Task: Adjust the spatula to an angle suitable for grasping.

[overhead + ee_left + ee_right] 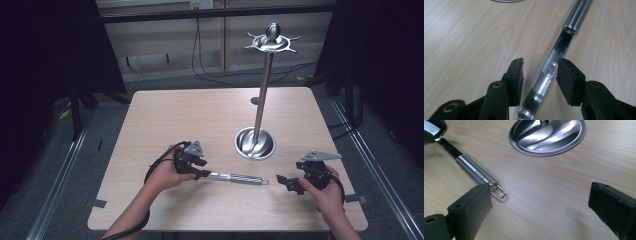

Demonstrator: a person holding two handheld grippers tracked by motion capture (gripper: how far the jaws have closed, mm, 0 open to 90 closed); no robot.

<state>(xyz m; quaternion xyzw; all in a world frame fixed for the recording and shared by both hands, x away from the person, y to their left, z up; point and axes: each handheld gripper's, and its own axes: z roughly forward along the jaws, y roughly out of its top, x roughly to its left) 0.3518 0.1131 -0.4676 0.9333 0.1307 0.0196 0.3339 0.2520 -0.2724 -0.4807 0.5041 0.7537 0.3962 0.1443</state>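
utensil (554,62) head hidden, stand base (507,0) cropped

From my station, the table (210,120) is evenly lit from overhead while its surroundings are near black. Shadows are soft and faint. I note glare on the metal stand (256,142) and the utensil handle (554,60). The nearest jaw parts in both gripper views are slightly soft.

Both grippers are black, the left gripper (201,173) and right gripper (282,181) each topped by a grey three-cornered plate. Brass-coloured rivets sit behind the square rubber pads (568,78); black cables trail back along bare forearms.
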